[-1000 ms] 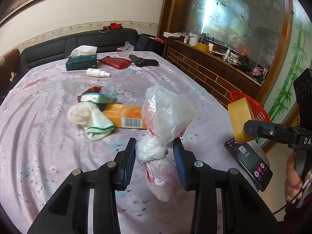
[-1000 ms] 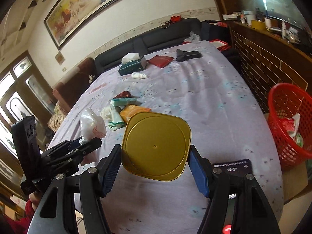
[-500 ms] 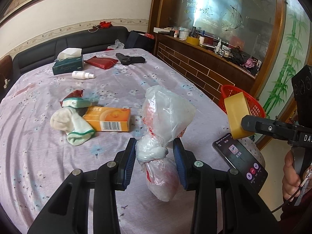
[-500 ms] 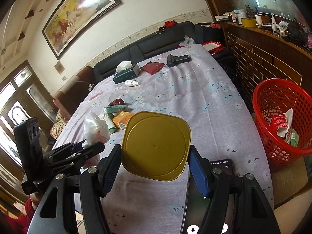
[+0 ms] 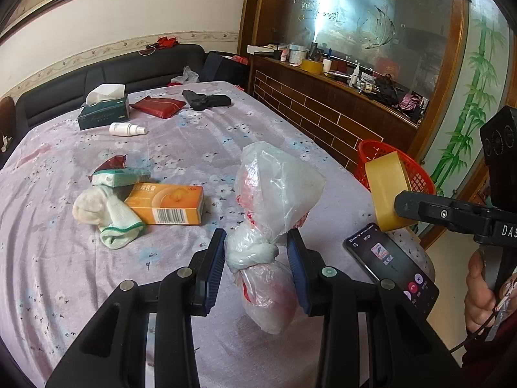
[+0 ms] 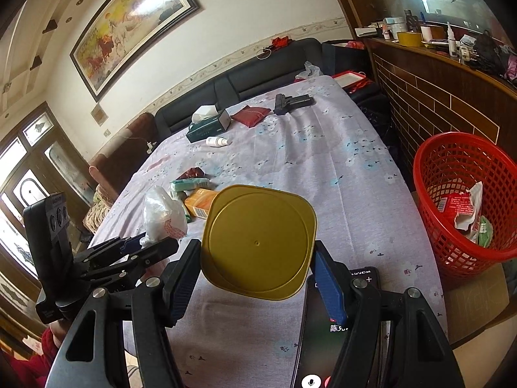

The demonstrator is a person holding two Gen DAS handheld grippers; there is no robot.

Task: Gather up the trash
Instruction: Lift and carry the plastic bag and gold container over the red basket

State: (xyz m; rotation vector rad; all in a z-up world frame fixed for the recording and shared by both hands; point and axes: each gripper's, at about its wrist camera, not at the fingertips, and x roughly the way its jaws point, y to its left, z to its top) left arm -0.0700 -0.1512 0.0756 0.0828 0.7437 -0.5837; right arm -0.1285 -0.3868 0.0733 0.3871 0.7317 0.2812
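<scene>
My left gripper (image 5: 255, 257) is shut on the knot of a tied clear plastic bag (image 5: 274, 194) with red print, held above the flowered tablecloth. The bag also shows in the right wrist view (image 6: 163, 215), with the left gripper (image 6: 139, 245) under it. My right gripper (image 6: 257, 268) is shut on a yellow square lid (image 6: 258, 242), its flat face toward the camera. In the left wrist view the lid (image 5: 386, 190) appears edge-on at the right. A red mesh basket (image 6: 429, 174) holding wrappers stands on the floor beside the table's right edge.
On the table lie an orange box (image 5: 164, 205), white socks (image 5: 106, 215), a green packet (image 5: 121, 176), a tissue box (image 5: 103, 113), a white bottle (image 5: 127, 129), a red pouch (image 5: 158, 106), a black object (image 5: 206, 100) and a phone (image 5: 391, 266). A brick-pattern counter runs along the right.
Both grippers have shifted a little along the table toward the basket side, each keeping its grip. The basket shows larger in the right wrist view, and the table items have slid left.
</scene>
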